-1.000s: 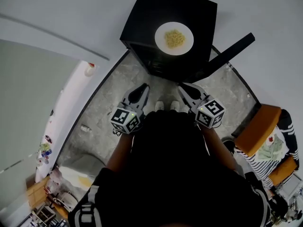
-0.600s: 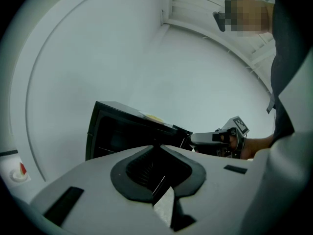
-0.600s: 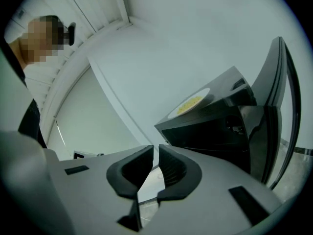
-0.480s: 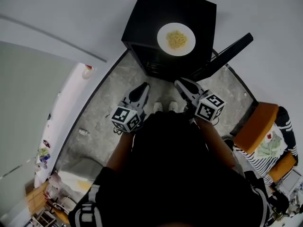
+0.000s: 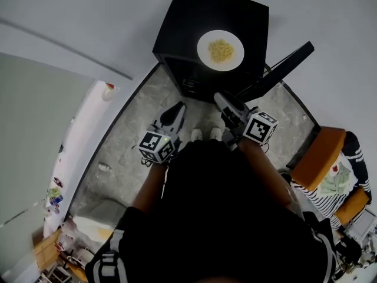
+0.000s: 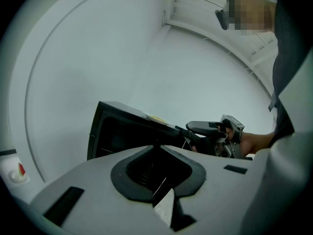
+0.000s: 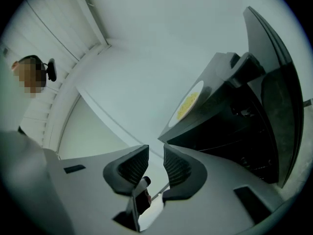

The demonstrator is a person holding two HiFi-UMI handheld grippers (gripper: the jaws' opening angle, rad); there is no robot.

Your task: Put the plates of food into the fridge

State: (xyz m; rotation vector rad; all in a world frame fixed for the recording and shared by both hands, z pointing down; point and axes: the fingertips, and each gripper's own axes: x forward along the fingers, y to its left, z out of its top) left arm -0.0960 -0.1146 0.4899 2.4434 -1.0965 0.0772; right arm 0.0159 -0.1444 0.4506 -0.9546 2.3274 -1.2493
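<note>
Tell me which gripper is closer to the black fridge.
The right gripper: its tips nearly reach the open front of the fridge, while the left gripper hangs farther back. The right gripper's jaws are opening with nothing between them.

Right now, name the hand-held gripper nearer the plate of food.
Right. The right hand-held gripper, jaws opening on nothing, points at the fridge below the plate; the left hand-held gripper hangs farther back-left.

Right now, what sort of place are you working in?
Probably a plain indoor room rather than a kitchen: small black fridge with a plate of food on top, mottled grey floor, orange chair.
</note>
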